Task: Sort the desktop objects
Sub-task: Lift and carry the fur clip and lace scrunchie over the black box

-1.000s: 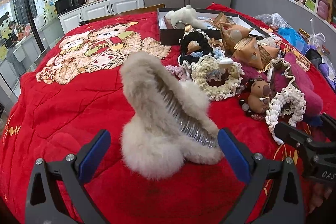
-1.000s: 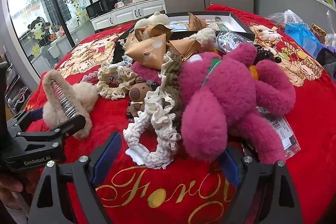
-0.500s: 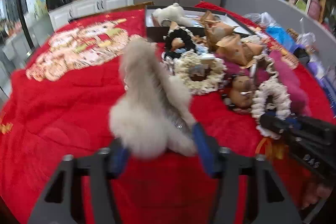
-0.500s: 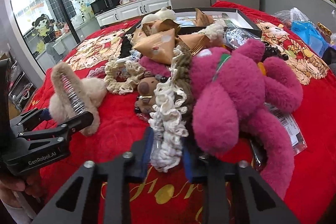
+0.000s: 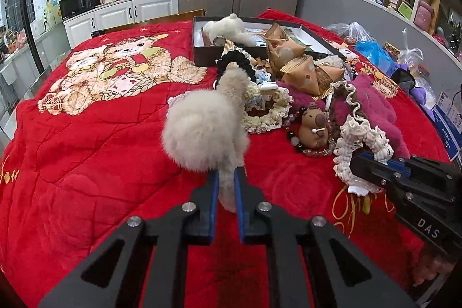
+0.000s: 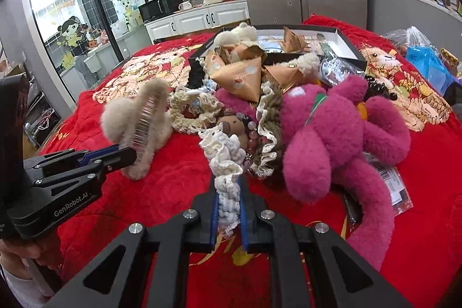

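The near and left part of the red blanket point(image 5: 86, 152) is bare, so a hand can move there easily. On the right, a big pile blocks the way: the pink plush toy point(image 6: 340, 134), paper packets point(image 5: 300, 71) and lacy scrunchies point(image 5: 265, 111). The black box point(image 5: 202, 54) sits far behind it.

Beige furry hair claw point(image 5: 202, 132) upright (teeth exposed); cream scrunchie point(image 6: 226, 160) stretched.
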Demonstrator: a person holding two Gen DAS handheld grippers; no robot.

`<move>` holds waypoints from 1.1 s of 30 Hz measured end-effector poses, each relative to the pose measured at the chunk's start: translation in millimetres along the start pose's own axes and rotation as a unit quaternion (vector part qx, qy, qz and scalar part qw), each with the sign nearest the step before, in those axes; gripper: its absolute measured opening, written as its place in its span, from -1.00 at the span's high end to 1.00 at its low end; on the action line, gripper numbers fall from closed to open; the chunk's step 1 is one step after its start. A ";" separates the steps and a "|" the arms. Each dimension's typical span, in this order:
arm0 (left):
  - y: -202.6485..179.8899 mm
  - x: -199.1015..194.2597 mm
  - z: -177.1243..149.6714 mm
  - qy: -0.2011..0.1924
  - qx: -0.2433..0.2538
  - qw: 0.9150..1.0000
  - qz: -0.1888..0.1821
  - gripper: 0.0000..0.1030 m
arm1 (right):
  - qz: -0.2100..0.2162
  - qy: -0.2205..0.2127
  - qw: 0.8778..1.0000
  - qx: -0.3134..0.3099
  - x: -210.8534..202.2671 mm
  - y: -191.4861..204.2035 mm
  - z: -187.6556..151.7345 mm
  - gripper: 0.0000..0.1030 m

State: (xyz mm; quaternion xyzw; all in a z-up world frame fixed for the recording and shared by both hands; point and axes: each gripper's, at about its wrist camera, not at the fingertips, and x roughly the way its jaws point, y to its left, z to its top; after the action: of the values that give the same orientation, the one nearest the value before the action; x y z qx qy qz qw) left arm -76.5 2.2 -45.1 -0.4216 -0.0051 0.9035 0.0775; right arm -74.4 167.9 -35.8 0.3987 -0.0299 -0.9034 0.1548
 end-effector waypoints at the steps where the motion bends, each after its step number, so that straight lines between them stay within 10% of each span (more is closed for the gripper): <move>1: 0.1 0.1 -0.9 0.002 0.000 1.000 0.001 0.78 | 0.001 0.000 1.000 -0.002 -1.6 0.9 0.1 0.77; 11: 3.2 6.0 -3.7 0.010 -0.008 1.000 -0.008 0.71 | 0.011 -0.002 1.000 -0.006 -8.6 1.8 -3.5 0.77; 16: 0.8 16.1 -4.9 0.021 -0.009 1.000 -0.006 -0.38 | 0.013 0.001 1.000 -0.004 -6.1 -0.6 -3.2 0.77; 22: 3.1 26.5 0.2 0.028 -0.017 0.999 -0.009 -0.29 | 0.018 0.004 1.000 -0.004 -2.3 -2.4 -3.5 0.77; 27: 7.7 34.4 3.2 0.037 -0.021 0.999 -0.005 0.64 | 0.018 0.007 1.000 0.003 1.6 -7.7 -2.7 0.77; 33: 4.4 30.1 3.2 0.026 -0.017 0.999 -0.024 0.77 | 0.017 0.009 1.000 0.003 4.7 -10.6 -0.3 0.77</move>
State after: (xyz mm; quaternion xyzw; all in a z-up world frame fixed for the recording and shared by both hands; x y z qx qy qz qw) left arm -98.6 2.4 -66.3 -0.4459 -0.0285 0.8898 0.0924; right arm -79.8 176.6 -41.2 0.4070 -0.0380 -0.8968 0.1693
